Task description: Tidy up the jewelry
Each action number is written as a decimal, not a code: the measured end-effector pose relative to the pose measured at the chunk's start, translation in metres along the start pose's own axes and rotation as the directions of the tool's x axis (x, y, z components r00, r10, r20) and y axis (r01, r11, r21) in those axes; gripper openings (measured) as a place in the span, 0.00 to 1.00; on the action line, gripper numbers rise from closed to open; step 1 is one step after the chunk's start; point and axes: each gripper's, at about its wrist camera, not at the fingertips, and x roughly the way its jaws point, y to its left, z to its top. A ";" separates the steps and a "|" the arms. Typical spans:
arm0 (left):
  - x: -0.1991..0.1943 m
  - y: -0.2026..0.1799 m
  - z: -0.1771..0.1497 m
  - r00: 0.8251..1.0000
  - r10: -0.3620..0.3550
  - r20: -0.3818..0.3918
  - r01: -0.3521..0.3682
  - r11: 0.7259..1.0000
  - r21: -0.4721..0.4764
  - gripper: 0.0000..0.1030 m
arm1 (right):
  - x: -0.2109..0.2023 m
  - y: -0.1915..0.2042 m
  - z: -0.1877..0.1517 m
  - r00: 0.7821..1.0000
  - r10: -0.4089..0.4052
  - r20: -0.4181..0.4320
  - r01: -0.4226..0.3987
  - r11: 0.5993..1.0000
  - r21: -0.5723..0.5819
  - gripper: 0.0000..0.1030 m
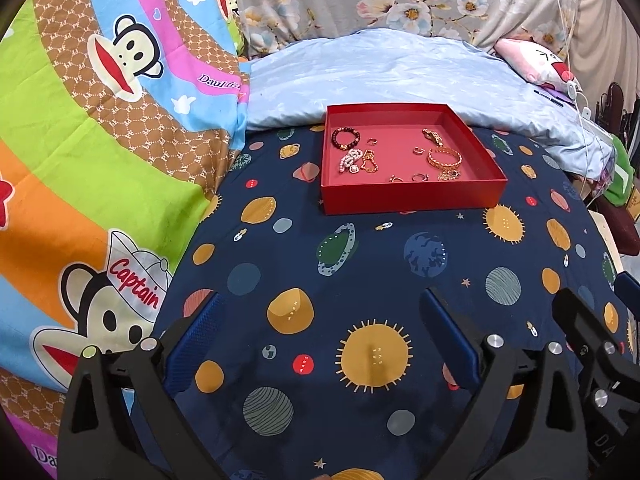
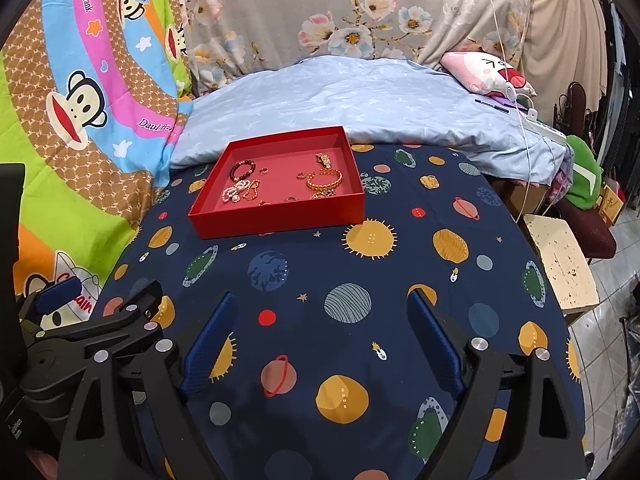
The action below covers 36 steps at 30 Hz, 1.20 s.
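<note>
planet bedsheet (image 1: 360,264); left tongs (image 1: 320,312) wide, empty; right tongs (image 2: 322,312) wide, empty; red tray (image 1: 412,196) well ahead.

The red tray (image 1: 408,196) looks like matt cardboard with smooth walls. In it, the gold bangle (image 1: 445,157) is shiny metal, and the dark bead bracelet (image 1: 345,138) is glossy. The planet-print bedsheet (image 1: 360,280) is soft matt cloth. Both grippers' fingers (image 2: 208,344) carry blue textured pads on matt black plastic frames with bright metal bolts (image 2: 479,344).
</note>
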 end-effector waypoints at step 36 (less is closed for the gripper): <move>0.008 -0.002 0.009 0.998 0.052 0.044 -0.054 0.998 0.028 0.93 | 0.013 0.002 0.007 1.000 0.000 -0.011 0.000 1.000 0.006 0.83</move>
